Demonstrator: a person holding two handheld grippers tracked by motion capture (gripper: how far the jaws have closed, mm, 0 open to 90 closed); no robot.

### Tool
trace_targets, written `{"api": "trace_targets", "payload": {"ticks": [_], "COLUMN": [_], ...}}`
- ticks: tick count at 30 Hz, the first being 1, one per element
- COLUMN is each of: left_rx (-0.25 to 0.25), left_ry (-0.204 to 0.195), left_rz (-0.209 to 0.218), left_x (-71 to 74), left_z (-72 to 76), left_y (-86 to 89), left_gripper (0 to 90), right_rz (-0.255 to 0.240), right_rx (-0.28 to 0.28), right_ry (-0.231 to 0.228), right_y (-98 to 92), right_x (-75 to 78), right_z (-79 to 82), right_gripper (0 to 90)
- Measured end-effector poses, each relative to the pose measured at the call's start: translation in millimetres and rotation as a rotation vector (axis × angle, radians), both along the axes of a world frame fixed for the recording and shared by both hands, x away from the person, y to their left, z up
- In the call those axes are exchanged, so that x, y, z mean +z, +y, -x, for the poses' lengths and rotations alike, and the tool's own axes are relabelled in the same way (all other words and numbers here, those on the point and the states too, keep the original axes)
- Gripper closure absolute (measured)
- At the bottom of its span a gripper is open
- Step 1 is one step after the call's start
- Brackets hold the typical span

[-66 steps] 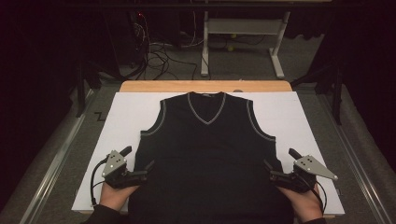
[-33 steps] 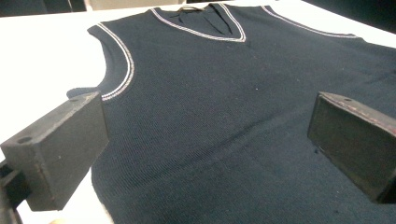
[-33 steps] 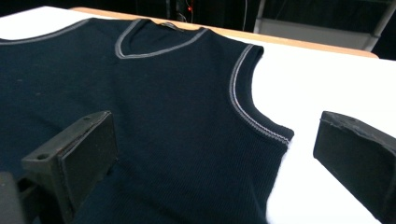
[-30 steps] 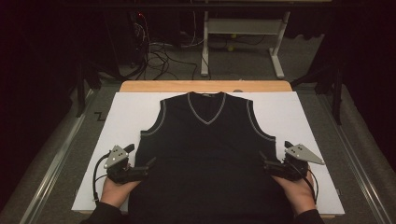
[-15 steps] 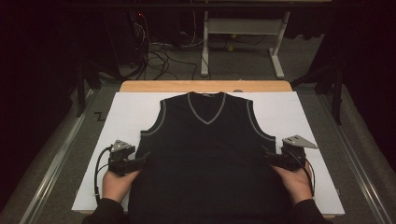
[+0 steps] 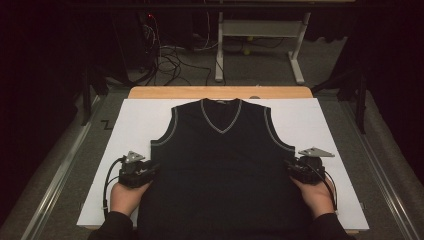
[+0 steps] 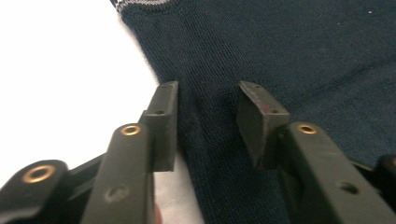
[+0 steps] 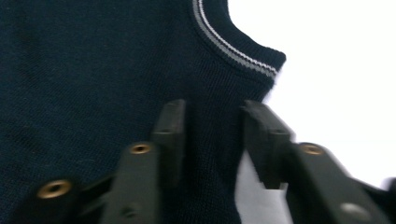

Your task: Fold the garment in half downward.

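**Both side edges of the vest taken between the jaws**

A dark sleeveless vest is laid flat and face up on the white board, its V-neck pointing away from the person. In the high view the whole garment is seen, with the pale trim at the neck and the armholes, and the wooden table edge beyond the board; how the jaws stand is not shown there, because the tips are lost against the dark cloth.

At the left side edge of the vest, below the armhole, the left gripper is held by the left hand. In the left gripper view the gripper is seen from close: one jaw is on the white board just beside the knit edge, the other is over the knit, and a strip of the vest's side (a slightly raised fold) lies between them. The jaws have just been closing, but a gap is left between them, and whether the pads already press the fabric cannot be told.

At the right side edge the right gripper is held by the right hand. The right gripper view (somewhat blurred) shows the same: the gripper has just been closing, the vest's edge stands between the jaws under the striped armhole trim, and a firm grasp cannot be confirmed.
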State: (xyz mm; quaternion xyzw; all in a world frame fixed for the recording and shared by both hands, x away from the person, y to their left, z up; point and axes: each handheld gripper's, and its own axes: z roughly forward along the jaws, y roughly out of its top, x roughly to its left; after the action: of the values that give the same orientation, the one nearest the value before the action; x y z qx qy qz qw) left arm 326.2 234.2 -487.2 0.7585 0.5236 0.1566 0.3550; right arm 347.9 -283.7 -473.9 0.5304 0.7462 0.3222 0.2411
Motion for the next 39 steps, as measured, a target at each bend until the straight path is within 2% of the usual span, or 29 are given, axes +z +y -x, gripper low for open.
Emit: {"api": "trace_targets", "payload": {"ticks": [1, 2, 3, 6, 9, 12, 14, 18, 20, 21, 27, 33, 39], "left_rx": [-0.006, -0.012, -0.021, -0.03, -0.033, -0.035, -0.031, -0.031, -0.032, -0.035, -0.059, -0.07, -0.11], "left_ry": [0.001, 0.002, 0.002, 0.005, 0.003, -0.015, -0.034, -0.052, -0.058, -0.073, -0.102, -0.099, -0.098], "left_rz": [0.004, 0.004, 0.006, 0.021, 0.028, 0.062, 0.082, 0.082, 0.089, 0.102, 0.105, 0.103, 0.099], "left_x": [-0.1, 0.0, -0.1, -0.1, 0.1, 1.5, 3.0, 5.6, 6.9, 10.1, 17.7, 18.8, 23.1], "left_z": [0.0, 0.0, 0.1, 0.1, 0.5, 2.3, 4.6, 7.3, 8.3, 10.5, 17.6, 20.9, 32.5], "left_y": [0.2, 0.1, 0.1, 1.5, 2.2, 6.4, 9.9, 10.4, 10.8, 11.9, 15.2, 17.5, 19.4], "left_gripper": [64.2, 64.2, 68.1, 73.5, 76.4, 77.2, 77.4, 77.8, 77.8, 77.8, 77.8, 77.7, 77.8], "right_rz": [-0.008, -0.008, -0.009, -0.008, -0.011, -0.004, -0.013, -0.029, -0.03, -0.035, -0.038, -0.039, -0.03], "right_rx": [0.019, 0.019, 0.03, 0.039, 0.041, 0.04, 0.041, 0.037, 0.038, 0.038, 0.045, 0.05, 0.078], "right_ry": [0.002, 0.002, 0.0, -0.008, -0.017, -0.03, -0.056, -0.089, -0.099, -0.116, -0.15, -0.162, -0.169], "right_y": [1.5, 1.5, 2.7, 2.6, 1.7, 1.0, -1.7, -3.9, -4.2, -4.5, -7.0, -9.0, -12.3], "right_x": [-0.1, -0.1, -0.4, -0.8, -0.5, 0.1, 2.2, 6.3, 7.5, 10.2, 15.2, 16.9, 19.1], "right_z": [0.9, 0.9, 2.0, 2.6, 3.3, 4.6, 7.0, 10.8, 11.8, 14.4, 20.3, 25.3, 36.5], "right_gripper": [77.0, 77.0, 81.8, 83.8, 84.9, 85.2, 85.4, 85.5, 85.5, 85.5, 85.5, 85.5, 85.5]}}
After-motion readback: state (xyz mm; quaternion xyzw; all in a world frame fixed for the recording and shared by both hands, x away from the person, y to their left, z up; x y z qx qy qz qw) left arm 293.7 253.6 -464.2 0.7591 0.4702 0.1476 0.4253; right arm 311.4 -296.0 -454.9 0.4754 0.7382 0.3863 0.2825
